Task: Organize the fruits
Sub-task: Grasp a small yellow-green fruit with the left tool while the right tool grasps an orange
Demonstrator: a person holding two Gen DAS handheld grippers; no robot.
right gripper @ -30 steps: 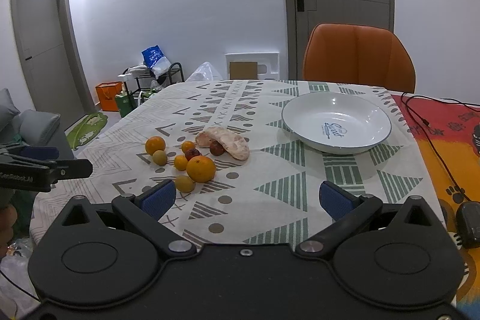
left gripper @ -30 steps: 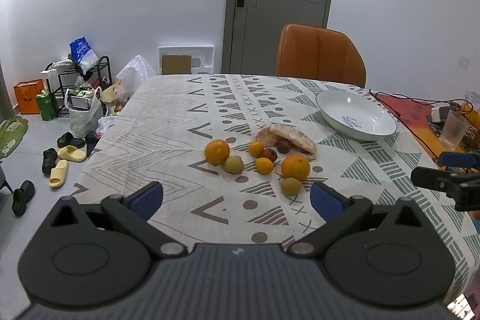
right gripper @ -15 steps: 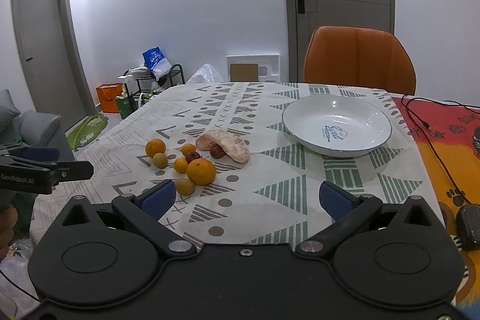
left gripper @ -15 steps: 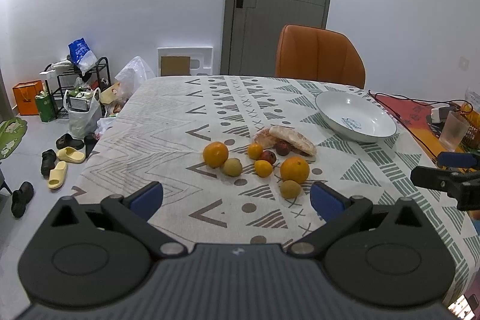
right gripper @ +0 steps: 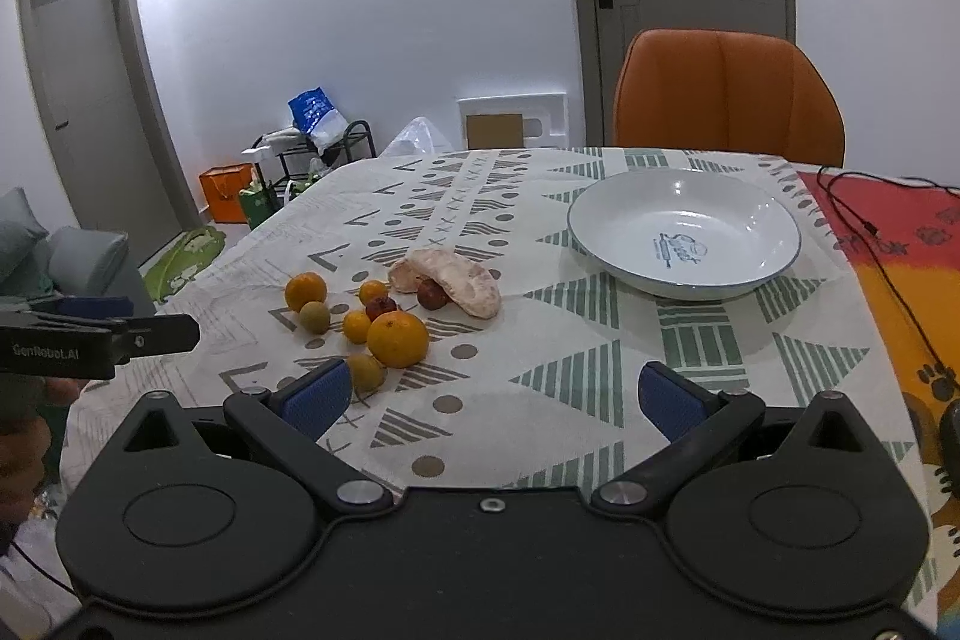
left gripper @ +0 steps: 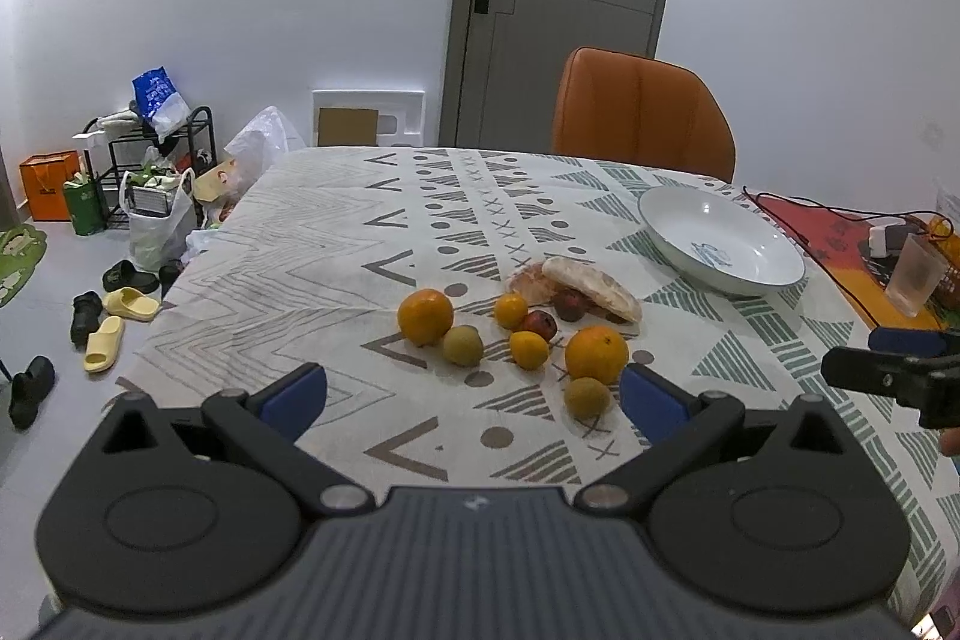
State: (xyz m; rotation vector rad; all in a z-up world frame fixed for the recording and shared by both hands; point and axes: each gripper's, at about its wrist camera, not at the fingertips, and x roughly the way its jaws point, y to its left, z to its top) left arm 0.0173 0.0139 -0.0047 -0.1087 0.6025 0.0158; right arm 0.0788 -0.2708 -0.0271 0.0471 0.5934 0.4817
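Several fruits lie loose on the patterned tablecloth: a large orange (left gripper: 596, 354) (right gripper: 397, 339), another orange (left gripper: 425, 315) (right gripper: 305, 291), small yellow citrus (left gripper: 528, 349), greenish round fruits (left gripper: 462, 345) (left gripper: 587, 397), dark red fruits (left gripper: 539, 322) and a pale peel-like piece (left gripper: 591, 279) (right gripper: 456, 277). A white bowl (left gripper: 720, 247) (right gripper: 684, 232) sits empty to the right. My left gripper (left gripper: 474, 394) is open, low before the fruits. My right gripper (right gripper: 492, 397) is open, nothing between its fingers, near the table's front.
An orange chair (left gripper: 642, 118) stands behind the table. A cable (right gripper: 870, 232) crosses a red-orange mat (right gripper: 900, 244) at right, beside a plastic cup (left gripper: 915, 274). Bags, a rack (left gripper: 150, 160) and slippers (left gripper: 120, 316) clutter the floor at left.
Both grippers have edged slightly forward toward the table; the fruits and bowl appear a little closer. Both stay open.
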